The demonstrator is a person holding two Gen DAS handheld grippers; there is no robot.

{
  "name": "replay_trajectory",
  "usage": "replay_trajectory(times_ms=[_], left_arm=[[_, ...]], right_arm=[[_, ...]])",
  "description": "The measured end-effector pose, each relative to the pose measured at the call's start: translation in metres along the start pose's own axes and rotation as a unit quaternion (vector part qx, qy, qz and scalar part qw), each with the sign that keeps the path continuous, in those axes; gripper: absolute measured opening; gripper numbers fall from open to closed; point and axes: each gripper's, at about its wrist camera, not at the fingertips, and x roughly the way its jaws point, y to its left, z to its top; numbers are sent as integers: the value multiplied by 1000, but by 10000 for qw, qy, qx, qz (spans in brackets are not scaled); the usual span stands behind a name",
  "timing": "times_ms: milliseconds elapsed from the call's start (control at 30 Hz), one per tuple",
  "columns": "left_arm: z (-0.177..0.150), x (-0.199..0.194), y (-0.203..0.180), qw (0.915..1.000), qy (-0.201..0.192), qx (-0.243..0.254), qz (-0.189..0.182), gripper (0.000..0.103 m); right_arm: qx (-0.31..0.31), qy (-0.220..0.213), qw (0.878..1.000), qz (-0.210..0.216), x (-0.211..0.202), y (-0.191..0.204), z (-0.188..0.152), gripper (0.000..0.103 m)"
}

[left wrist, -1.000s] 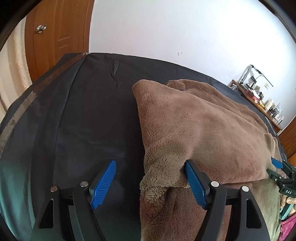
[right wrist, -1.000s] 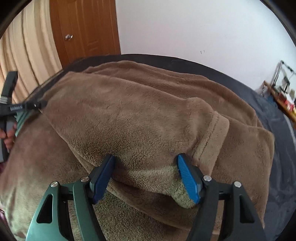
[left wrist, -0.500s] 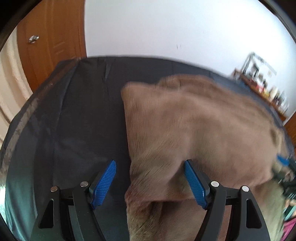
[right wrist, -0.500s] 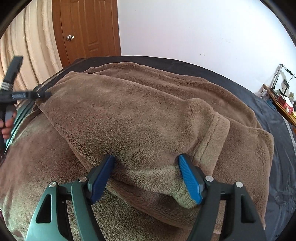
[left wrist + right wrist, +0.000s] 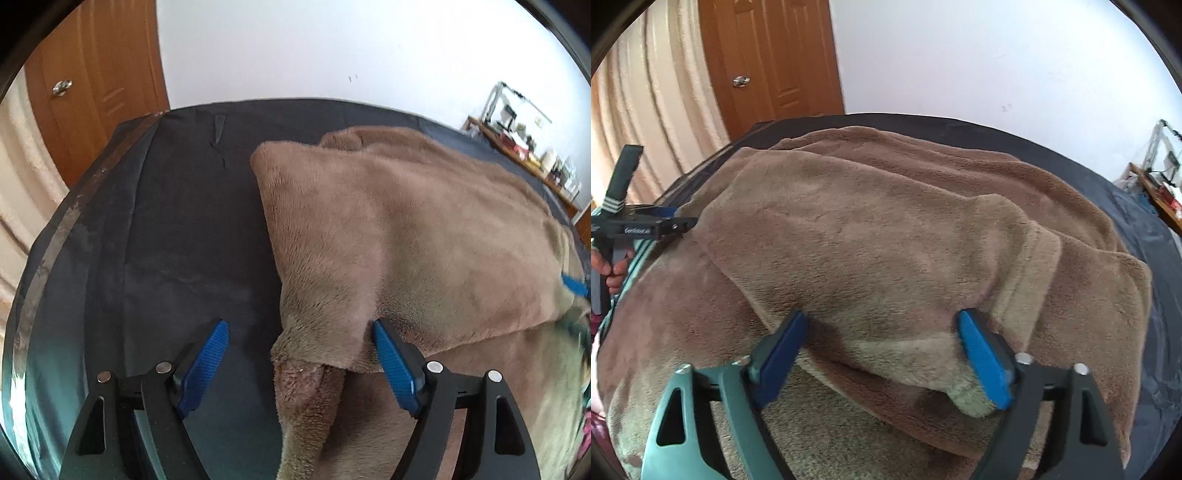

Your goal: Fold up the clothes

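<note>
Right wrist view: your right gripper was opening over the brown fleece garment on the dark bed. Left gripper opening too. Soft, bulky; grip hems.

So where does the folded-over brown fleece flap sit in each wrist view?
Left wrist: the fleece flap fills the centre and right, its near corner between the opening jaws of the left gripper.
Right wrist: the flap spans the centre, its near edge between the opening jaws of the right gripper, with the left gripper at the far left.
Shared landmark: the wooden door at upper left.
</note>
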Motion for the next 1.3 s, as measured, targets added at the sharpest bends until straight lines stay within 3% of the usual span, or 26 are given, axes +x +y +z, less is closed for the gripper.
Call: replay_trajectory(times_ms=[133,267,433,500,700,833,967,1067,1167,1300], left_arm=[[16,-9,-20,9993,-255,43,-282,82],[38,-2,-57,9983,-275,436,-281,82],[55,30,-91,9959,54,906,19,82],[51,44,-93,9948,143,991,168,84],[47,46,-80,9975,113,690,-121,88],[57,39,-90,9982,78,580,-144,88],[66,40,-112,9971,34,738,-164,88],[71,47,-125,9961,-16,878,-4,88],[70,58,-125,9955,-81,931,175,88],[68,71,-105,9978,-153,634,-146,99]], right_arm=[[-523,271,9977,-341,11,20,0,103],[-680,282,9960,-504,13,25,-1,103],[-623,290,9967,-438,14,22,0,103],[-627,293,9966,-436,15,23,1,103],[-537,223,9978,-307,9,21,-1,103],[80,-411,9991,-69,-15,-1,1,103],[1383,-1230,9827,-95,-45,-51,-5,103],[2140,-1230,9682,-397,-45,-80,-14,103],[2341,-988,9653,-599,-37,-86,-16,103],[2295,-648,9664,-960,-28,-83,-15,103]])
